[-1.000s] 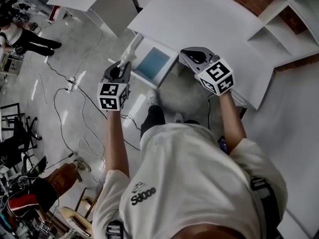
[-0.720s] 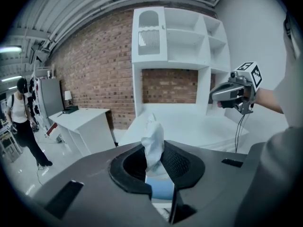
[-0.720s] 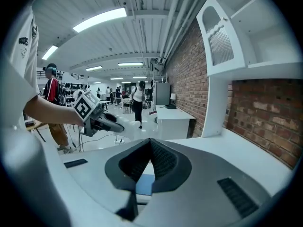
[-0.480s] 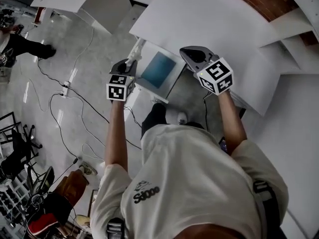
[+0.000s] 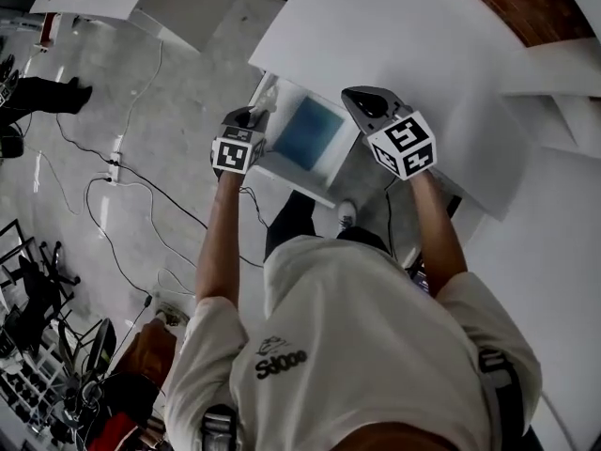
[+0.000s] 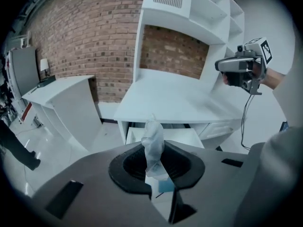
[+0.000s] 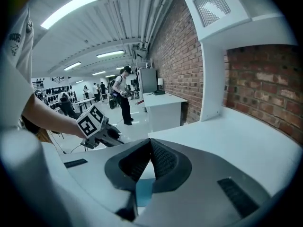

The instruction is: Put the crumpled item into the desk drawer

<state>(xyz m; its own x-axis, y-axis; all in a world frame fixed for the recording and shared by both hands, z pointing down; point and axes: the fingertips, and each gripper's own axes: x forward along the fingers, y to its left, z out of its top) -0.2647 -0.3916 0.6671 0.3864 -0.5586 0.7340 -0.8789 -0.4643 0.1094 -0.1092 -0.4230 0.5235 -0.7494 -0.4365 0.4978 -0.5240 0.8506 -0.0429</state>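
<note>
Left gripper view looks along the left gripper (image 6: 156, 163), whose jaws are pinched on the crumpled item (image 6: 154, 143). The item is a pale, filmy wad that stands up out of the pads, its long axis in line with the jaws. Just past its tip and lower down lies the open drawer (image 6: 137, 135), pulled out from under the desk (image 6: 170, 103). So the target is ahead of and below the load. From the head view the wad sits at the drawer's left edge; whether it is already over the cavity or just outside the rim I cannot tell. The coming move looks like a small shift inward and down, then letting go. Further off, the right gripper (image 5: 362, 101) hangs by the drawer's right side, jaws together on nothing.
</note>
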